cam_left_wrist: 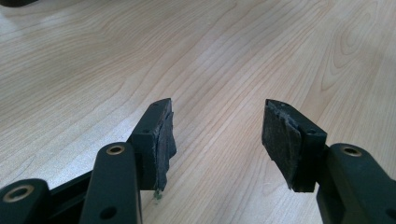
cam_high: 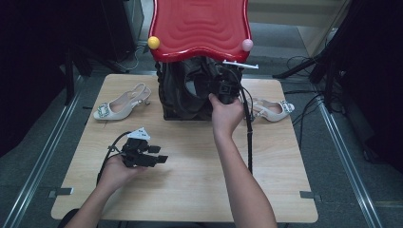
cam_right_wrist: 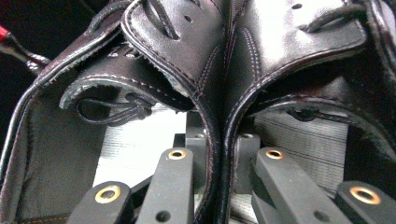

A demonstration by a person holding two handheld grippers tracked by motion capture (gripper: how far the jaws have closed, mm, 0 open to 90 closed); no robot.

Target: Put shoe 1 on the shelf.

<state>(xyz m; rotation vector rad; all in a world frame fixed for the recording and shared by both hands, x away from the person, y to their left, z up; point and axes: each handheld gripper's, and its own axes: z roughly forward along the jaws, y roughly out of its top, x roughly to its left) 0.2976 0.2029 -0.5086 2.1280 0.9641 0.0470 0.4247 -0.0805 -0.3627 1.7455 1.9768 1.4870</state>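
- Boots, a black leather pair (cam_high: 187,90), stood upright side by side at the far middle of the desk (cam_high: 190,190), just under the edge of a red wavy tray (cam_high: 202,26).
- Right gripper (cam_high: 223,88) had its jaws clamped together on the two inner collars of the boots (cam_right_wrist: 219,116), pinching the leather edges where they met; a black lace loop (cam_right_wrist: 112,112) hung inside the left shaft.
- Left gripper (cam_high: 159,159) rested low over the near left of the desk, jaws wide apart with nothing between its pads (cam_left_wrist: 166,140).
- Two cream slingback heels lay on the desk, one (cam_high: 121,103) left of the boots, the other (cam_high: 273,110) right.
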